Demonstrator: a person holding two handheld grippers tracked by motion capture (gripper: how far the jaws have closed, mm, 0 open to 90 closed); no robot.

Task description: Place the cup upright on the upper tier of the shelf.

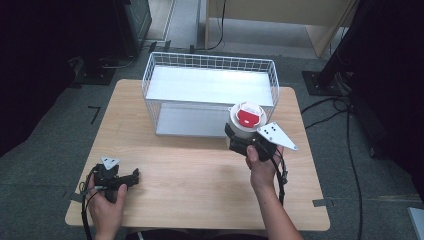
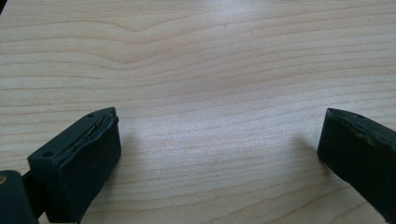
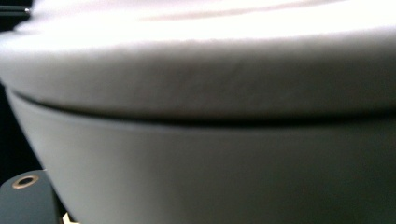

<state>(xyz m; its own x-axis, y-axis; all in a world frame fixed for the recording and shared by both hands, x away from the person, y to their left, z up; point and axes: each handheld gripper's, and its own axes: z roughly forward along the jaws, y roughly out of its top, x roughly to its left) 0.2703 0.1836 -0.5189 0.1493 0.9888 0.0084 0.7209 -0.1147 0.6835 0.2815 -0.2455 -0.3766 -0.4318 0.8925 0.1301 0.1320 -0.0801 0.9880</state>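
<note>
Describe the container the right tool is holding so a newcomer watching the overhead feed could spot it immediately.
Start at the white wire basket at the far middle of the wooden table. Just outside its near right corner, the right tool grips a white round tub held upright. Its lid carries a bright red label, the one red patch on the table.
</note>
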